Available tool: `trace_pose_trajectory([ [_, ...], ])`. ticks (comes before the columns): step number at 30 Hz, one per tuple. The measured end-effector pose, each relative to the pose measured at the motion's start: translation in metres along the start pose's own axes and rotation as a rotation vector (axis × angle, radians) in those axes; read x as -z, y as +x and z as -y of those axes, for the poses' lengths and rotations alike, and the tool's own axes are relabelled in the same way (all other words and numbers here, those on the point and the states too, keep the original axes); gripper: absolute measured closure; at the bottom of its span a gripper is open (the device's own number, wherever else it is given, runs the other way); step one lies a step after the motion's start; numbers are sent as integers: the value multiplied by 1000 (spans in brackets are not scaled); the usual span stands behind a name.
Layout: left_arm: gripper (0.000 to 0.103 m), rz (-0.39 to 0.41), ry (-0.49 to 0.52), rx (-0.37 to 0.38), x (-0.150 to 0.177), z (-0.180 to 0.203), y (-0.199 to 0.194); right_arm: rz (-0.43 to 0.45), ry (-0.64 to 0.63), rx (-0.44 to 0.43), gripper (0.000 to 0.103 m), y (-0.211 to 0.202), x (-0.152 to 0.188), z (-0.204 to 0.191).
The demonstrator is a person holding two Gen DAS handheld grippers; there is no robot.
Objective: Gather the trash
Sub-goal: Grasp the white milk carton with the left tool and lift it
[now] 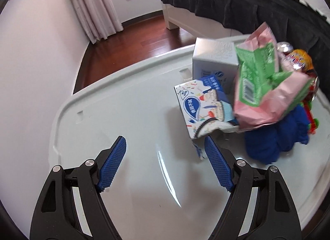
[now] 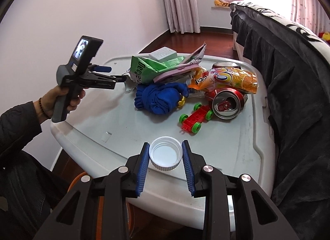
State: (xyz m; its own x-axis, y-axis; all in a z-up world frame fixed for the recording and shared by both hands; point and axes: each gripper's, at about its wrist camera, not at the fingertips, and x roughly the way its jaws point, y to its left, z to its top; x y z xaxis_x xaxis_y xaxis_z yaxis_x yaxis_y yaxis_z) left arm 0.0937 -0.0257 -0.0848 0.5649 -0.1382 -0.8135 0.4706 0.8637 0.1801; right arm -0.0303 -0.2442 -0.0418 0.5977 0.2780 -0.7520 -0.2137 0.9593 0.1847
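The right gripper (image 2: 165, 147) pinches a white bottle cap (image 2: 166, 153) between its blue pads (image 2: 144, 165). The cap is held open side up, above the near edge of the surface (image 2: 237, 147).

The left gripper (image 1: 165, 143) is spread wide with nothing between its pads (image 1: 112, 164). It hangs above a bare part of the surface (image 1: 123, 105). In the right wrist view, a hand (image 2: 70, 97) holds this gripper (image 2: 116, 72) at the left of the surface, pointing toward the pile.

The remaining trash lies at the far side of the surface:
- A green and pink bag (image 2: 156, 68) lies at the rear, with a small white box (image 2: 163, 54) on top of it.
- An orange wrapper (image 2: 233, 79) lies to the right of the bag, touching it.
- A crushed red can (image 2: 226, 103) lies just in front of the wrapper, its top facing the camera.

A blue cloth (image 2: 158, 99) lies in front of the bag, touching it. A red toy car (image 2: 196, 119) with green wheels sits beside the can.

In the left wrist view, a printed carton (image 1: 204, 112) and a grey box (image 1: 214, 62) stand beside the bag (image 1: 264, 87). A bed (image 2: 288, 54) with a dark cover stands just beside the right side of the surface.
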Motion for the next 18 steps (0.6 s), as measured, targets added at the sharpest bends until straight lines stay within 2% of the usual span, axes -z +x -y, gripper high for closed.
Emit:
trace_pose_trajectory([
  [4, 26, 14, 10, 74, 0, -2, 2, -5, -2, -6, 71, 3, -1, 0],
  [7, 26, 24, 23, 166, 0, -2, -5, -12, -12, -11, 71, 5, 0, -3],
  [10, 26, 33, 25, 227, -6, -1, -9, -12, -11, -10, 71, 6, 0, -2],
  [18, 26, -12, -35, 210, -37, -2, 13, -7, -27, -7, 71, 5, 1, -6],
])
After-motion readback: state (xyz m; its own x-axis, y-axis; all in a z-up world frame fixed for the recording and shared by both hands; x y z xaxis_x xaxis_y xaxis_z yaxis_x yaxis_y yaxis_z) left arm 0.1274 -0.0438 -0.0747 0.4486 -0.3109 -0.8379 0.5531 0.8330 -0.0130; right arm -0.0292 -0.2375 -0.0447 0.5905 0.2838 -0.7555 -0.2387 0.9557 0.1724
